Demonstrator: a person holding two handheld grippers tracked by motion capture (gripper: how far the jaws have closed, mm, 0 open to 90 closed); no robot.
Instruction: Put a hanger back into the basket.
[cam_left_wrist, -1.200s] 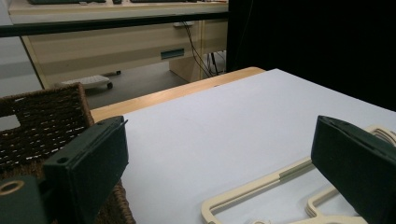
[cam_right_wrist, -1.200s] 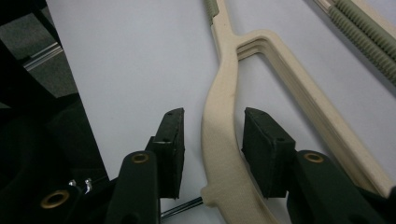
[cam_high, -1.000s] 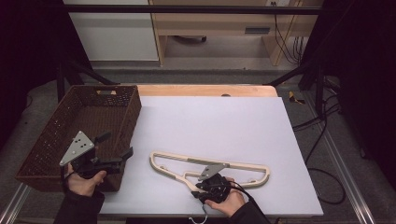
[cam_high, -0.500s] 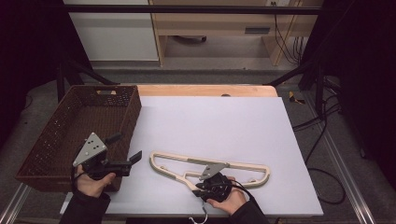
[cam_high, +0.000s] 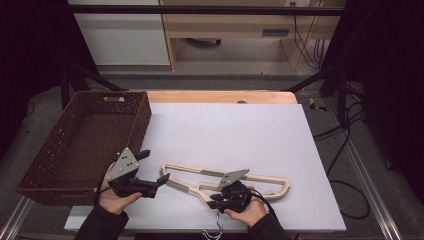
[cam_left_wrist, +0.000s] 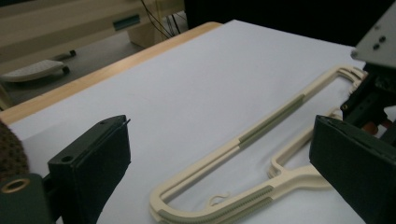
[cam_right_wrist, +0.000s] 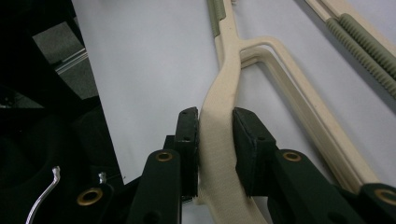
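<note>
A cream plastic clothes hanger (cam_high: 265, 176) lies flat on the white table top (cam_high: 240, 130), near its front edge. My right gripper (cam_high: 215, 200) is shut on the hanger's thick middle neck (cam_right_wrist: 229, 70), one pad on each side. The hanger's metal hook (cam_right_wrist: 44, 196) curls past the table's front edge. My left gripper (cam_high: 153, 166) is open just left of the hanger's left end, slightly above the table. In the left gripper view the hanger (cam_left_wrist: 271, 119) runs away between the wide-open jaws, with the right gripper (cam_left_wrist: 373, 88) at its far side.
A brown wicker basket (cam_high: 120, 95) stands at the table's left, with nothing in it, right beside my left hand. A wooden strip (cam_high: 220, 96) borders the table's far edge. Cables and furniture lie on the floor beyond.
My left gripper has moved right, from over the basket's front corner to the hanger's left end. The right gripper and the hanger have stayed put.
</note>
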